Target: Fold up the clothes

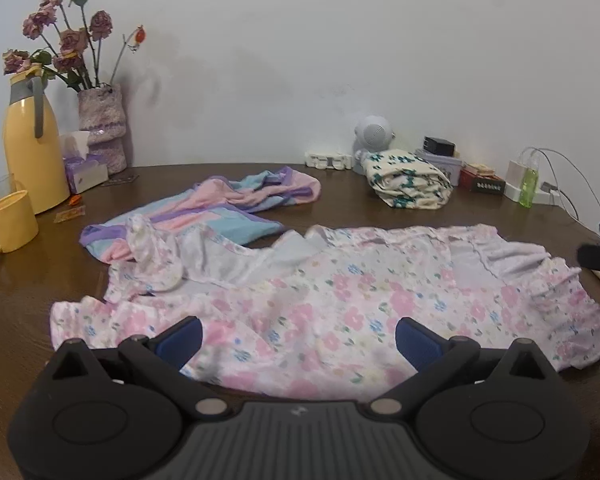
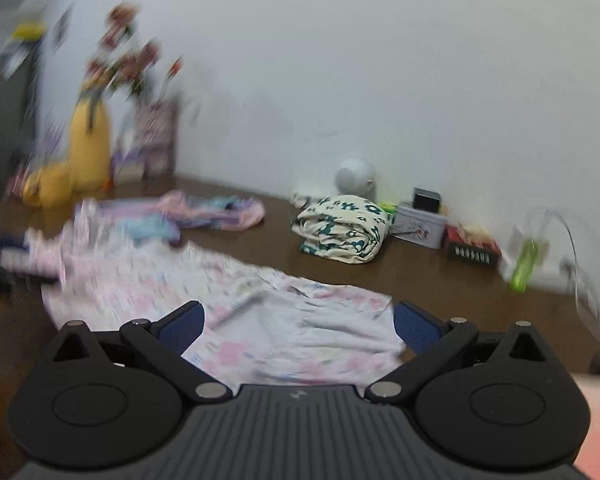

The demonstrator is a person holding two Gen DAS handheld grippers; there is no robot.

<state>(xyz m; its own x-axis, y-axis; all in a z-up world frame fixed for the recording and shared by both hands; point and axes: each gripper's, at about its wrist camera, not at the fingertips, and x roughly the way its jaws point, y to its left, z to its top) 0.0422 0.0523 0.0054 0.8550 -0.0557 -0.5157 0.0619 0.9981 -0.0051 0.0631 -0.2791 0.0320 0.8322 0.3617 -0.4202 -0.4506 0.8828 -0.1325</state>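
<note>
Pink floral cotton dress (image 1: 320, 312) spread on brown wooden table (image 1: 32, 280) | left gripper (image 1: 298, 338), right gripper (image 2: 298, 326) both spread apart, empty | pinch opposite hems evenly.

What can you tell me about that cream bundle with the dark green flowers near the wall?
The bundle is a cream cloth printed with teal-green flowers, soft and thin-looking, already folded into a thick rounded wad with layered edges showing at its front. It rests on the brown table near the wall, close beside a pale tin, in front of a round grey gadget. Neither gripper touches it.
</note>
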